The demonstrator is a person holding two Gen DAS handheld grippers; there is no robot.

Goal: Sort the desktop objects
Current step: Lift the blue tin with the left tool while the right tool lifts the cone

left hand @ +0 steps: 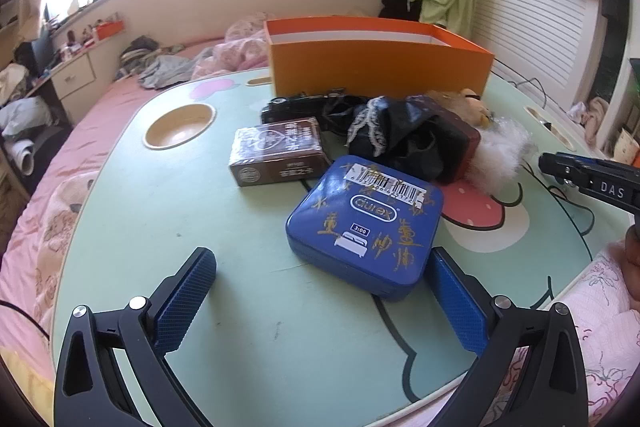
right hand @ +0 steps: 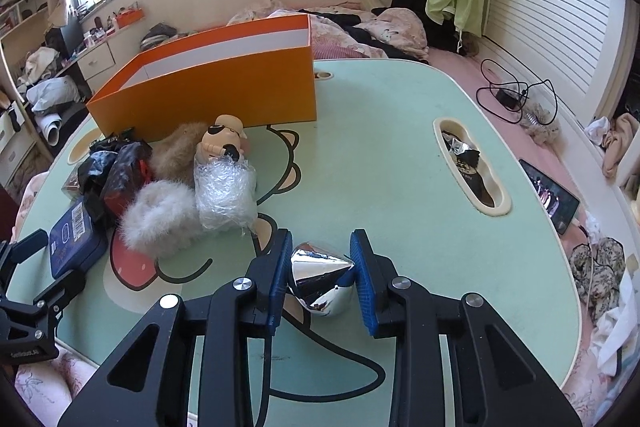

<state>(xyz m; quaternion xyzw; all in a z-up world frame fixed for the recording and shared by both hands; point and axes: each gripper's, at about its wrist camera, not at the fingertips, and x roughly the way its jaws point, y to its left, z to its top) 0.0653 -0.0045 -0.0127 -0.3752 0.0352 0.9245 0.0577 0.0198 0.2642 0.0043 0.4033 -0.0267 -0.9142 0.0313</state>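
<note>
Chrome-bright and cone-shaped, the silver ornament [right hand: 320,277] sits pinched between the pads of the right claw [right hand: 321,277], apparently just off the bench [right hand: 380,147]. Pick-up is the step in hand. Next comes a lift and a carry to the orange box [right hand: 208,91], ahead and to the claw's left. Left claw [left hand: 320,301] hangs spread, empty, its right pad beside the blue tin [left hand: 366,225].

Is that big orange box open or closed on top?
Open. The orange box has no lid on it, and its white inner wall shows above the near side in both views. What lies inside cannot be told; the wall hides the bottom.
</note>
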